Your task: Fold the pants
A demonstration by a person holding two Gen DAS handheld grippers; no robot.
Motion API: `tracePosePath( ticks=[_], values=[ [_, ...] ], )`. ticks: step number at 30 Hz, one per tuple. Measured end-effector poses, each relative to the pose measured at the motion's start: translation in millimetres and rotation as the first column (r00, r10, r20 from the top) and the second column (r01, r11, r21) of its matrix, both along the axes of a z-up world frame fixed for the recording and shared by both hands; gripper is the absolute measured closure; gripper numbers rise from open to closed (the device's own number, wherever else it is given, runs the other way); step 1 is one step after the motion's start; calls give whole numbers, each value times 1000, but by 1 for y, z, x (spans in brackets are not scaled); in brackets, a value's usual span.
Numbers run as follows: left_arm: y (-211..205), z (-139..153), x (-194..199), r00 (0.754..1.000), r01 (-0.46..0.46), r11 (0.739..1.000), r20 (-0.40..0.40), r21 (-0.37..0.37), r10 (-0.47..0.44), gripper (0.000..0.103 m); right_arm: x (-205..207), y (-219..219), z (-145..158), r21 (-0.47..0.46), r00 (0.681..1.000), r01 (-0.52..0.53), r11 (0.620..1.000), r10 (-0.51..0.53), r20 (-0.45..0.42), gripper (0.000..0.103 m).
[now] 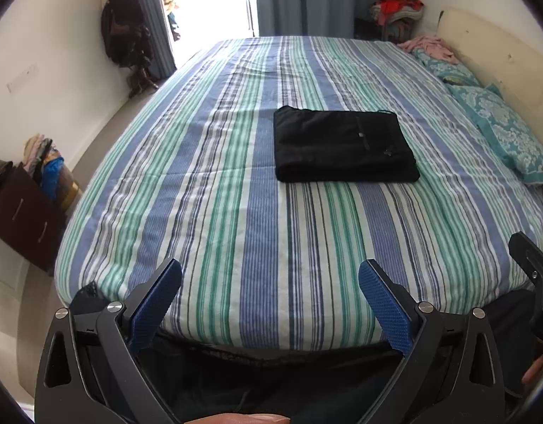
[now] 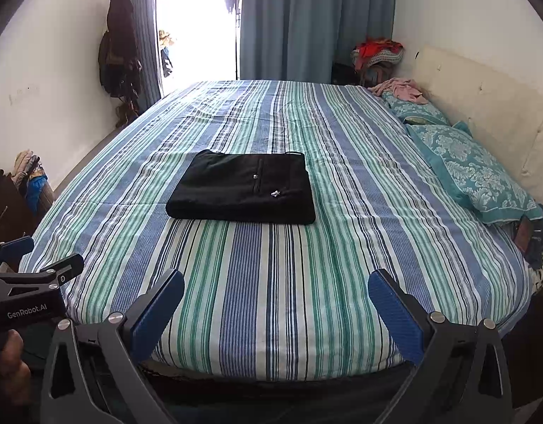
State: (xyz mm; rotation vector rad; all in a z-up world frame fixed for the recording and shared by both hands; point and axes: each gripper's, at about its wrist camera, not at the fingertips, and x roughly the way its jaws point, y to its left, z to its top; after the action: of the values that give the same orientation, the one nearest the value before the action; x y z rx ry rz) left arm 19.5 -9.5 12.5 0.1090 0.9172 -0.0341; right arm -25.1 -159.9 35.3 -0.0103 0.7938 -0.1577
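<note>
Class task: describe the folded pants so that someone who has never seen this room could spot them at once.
Find the large bed with the blue, green and white striped cover. Near its middle lies a flat black rectangle: the folded pants. Nothing else on the cover is black.

- The right gripper [image 1: 532, 268] is cut off by the frame edge in the left wrist view.
- The small white mark [image 2: 275, 194] on the pants [image 2: 243, 190] cannot be read.
- The doorway [image 2: 197, 24] is washed out by glare.
</note>
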Motion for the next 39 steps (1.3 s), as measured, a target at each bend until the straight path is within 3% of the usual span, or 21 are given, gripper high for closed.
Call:
tracePosePath(
  ticks=[39],
  values=[
    [1,-4,1,1000,-13,1000,0,12,13,2,-1,1,-1,1,1000,19,1000,-19,0,0]
  ],
)
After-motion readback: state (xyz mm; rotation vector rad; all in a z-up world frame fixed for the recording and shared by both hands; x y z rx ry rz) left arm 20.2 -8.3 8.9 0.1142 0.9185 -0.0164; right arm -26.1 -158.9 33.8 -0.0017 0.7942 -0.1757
